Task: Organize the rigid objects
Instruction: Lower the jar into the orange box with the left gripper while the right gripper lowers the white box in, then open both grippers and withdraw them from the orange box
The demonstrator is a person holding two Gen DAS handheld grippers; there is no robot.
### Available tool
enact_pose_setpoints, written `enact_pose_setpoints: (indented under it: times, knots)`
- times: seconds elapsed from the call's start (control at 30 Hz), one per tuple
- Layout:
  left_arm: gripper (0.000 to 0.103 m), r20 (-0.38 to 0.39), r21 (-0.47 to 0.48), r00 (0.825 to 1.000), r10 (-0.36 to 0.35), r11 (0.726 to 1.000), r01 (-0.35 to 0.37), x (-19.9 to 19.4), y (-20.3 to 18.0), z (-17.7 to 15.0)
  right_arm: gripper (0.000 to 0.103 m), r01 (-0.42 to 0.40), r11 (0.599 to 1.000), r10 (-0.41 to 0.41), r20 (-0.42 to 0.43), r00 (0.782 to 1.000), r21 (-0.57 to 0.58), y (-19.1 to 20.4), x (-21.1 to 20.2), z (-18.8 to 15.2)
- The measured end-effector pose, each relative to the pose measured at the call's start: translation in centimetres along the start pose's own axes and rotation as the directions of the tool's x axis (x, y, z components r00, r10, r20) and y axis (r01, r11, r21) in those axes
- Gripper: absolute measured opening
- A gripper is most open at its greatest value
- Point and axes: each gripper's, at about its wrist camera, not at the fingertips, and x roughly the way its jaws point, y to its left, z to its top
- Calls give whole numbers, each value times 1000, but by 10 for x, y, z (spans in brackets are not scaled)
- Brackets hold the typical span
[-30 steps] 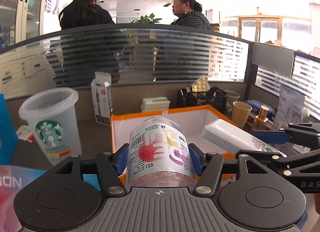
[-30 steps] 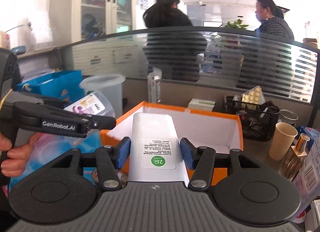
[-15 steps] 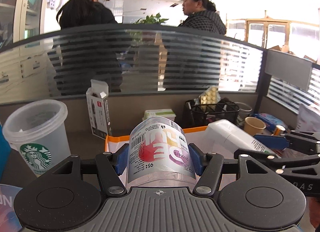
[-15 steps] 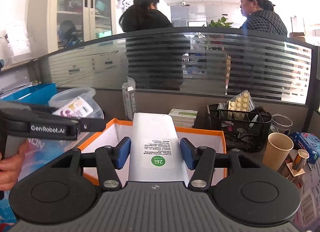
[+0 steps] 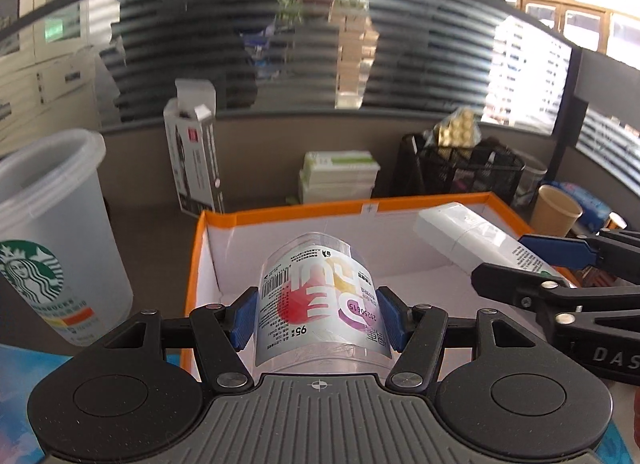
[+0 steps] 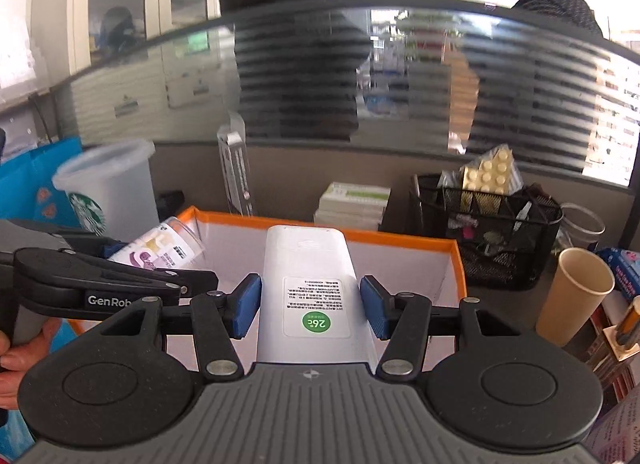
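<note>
Left gripper (image 5: 318,318): I had it clamped on the clear labelled jar (image 5: 320,300), over the orange-rimmed box (image 5: 360,210), left side.
Right gripper (image 6: 310,306): I had it clamped on the white remote (image 6: 310,288), over the box's right side.

A clear plastic cup (image 5: 320,304) with a white, red and purple label lay on its side, pinched between blue pads above the left end of an orange-rimmed white box (image 5: 304,216). A white remote control (image 6: 310,296) with a green sticker pointed forward over the box's right half, likewise gripped.
</note>
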Motion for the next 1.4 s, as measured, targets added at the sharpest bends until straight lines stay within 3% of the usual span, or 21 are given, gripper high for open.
enact_pose_setpoints:
  times: [0.27, 0.57, 0.77, 0.83, 0.9, 0.93, 1.2, 1.27, 1.33, 1.4]
  knots:
    - [61, -86, 8, 996, 3, 1000, -2, 26, 1, -3, 52, 27, 998, -34, -135, 990, -51, 1, 39, -4]
    - [61, -124, 126, 990, 66, 991, -50, 42, -13, -3, 52, 52, 987, -96, -295, 951, -153, 2, 73, -9]
    - [62, -179, 122, 983, 29, 993, -8, 48, -12, -2, 51, 50, 985, -106, -354, 929, -165, 0, 76, -6]
    - [63, -191, 131, 981, 36, 991, -11, 49, -13, -1, 51, 45, 982, -113, -378, 919, -183, 0, 78, -7]
    - [72, -206, 123, 978, 27, 992, -1, 50, -13, 1, 49, 49, 980, -123, -392, 912, -193, 1, 80, -9]
    - [74, -211, 115, 977, 17, 993, 8, 50, -12, 2, 44, 46, 980, -119, -389, 913, -193, 1, 79, -9]
    - [83, -231, 69, 973, -13, 997, 29, 49, -12, 1, 44, 87, 978, -149, -348, 926, -189, -4, 68, -6]
    - [86, -208, 53, 977, -35, 998, 47, 40, -12, 3, 44, 93, 981, -143, -320, 936, -168, -6, 58, -2]
    - [103, -163, 68, 987, 4, 998, 8, 27, -14, 5, 45, 108, 982, -150, -285, 947, -158, -6, 47, 1]
    - [103, -92, 96, 995, 29, 995, -20, 10, -16, 8, 51, 114, 982, -148, -249, 957, -148, -5, 34, 4]
